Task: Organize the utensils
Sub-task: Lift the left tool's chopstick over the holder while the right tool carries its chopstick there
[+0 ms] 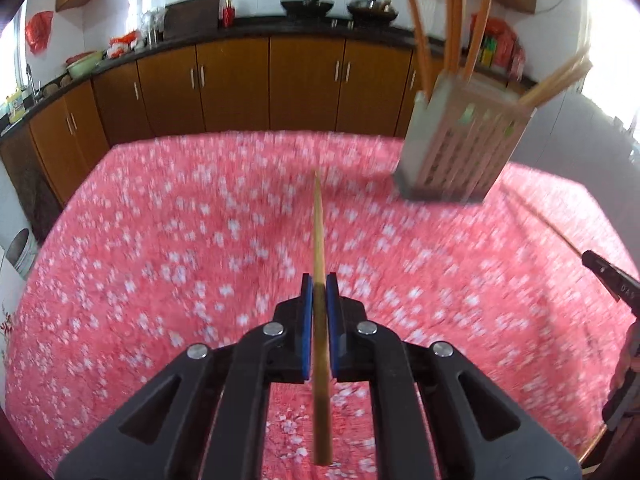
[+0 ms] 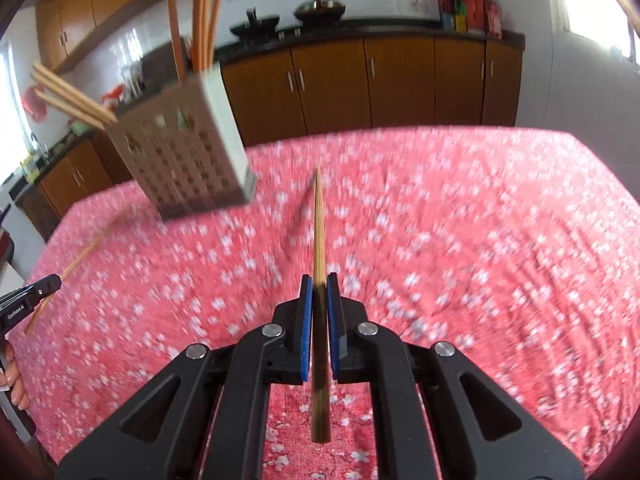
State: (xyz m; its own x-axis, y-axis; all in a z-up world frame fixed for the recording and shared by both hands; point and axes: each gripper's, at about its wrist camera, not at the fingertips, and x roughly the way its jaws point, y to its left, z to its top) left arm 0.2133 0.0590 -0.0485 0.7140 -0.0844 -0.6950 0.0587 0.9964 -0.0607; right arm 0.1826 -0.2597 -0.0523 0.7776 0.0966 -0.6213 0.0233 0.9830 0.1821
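Left wrist view: left gripper (image 1: 319, 280) has its blue pads (image 1: 307, 320) clamped on a bamboo chopstick (image 1: 319, 232); the stick runs lengthwise between the jaws, its thin end pointing ahead of the fingertips and its thick end projecting back under the gripper body. Ahead and to the right of these jaws stands the perforated utensil holder (image 1: 460, 152) on the pink floral tablecloth (image 1: 160, 240), with orange-handled utensils (image 1: 456, 16) rising from its far compartment and several chopsticks (image 1: 560, 80) leaning out of its right side. Frame is motion-blurred, so finer detail of the holder is not readable. At the far right edge the tip of the right gripper (image 1: 608, 280) shows, with a blurred stick (image 1: 536, 216) extending from it toward the holder. Right wrist view: right gripper (image 2: 319, 280) likewise pinches a second bamboo chopstick (image 2: 319, 232) between its blue pads (image 2: 307, 320), aligned with the jaws, thin end forward. The utensil holder (image 2: 188, 152) sits ahead and to the left of these jaws, appearing tilted in the fisheye. The left gripper (image 2: 36, 292) enters at the left edge with its chopstick (image 2: 76, 264) crossing it. Brown kitchen cabinets (image 2: 360, 84) line the background beyond the table.
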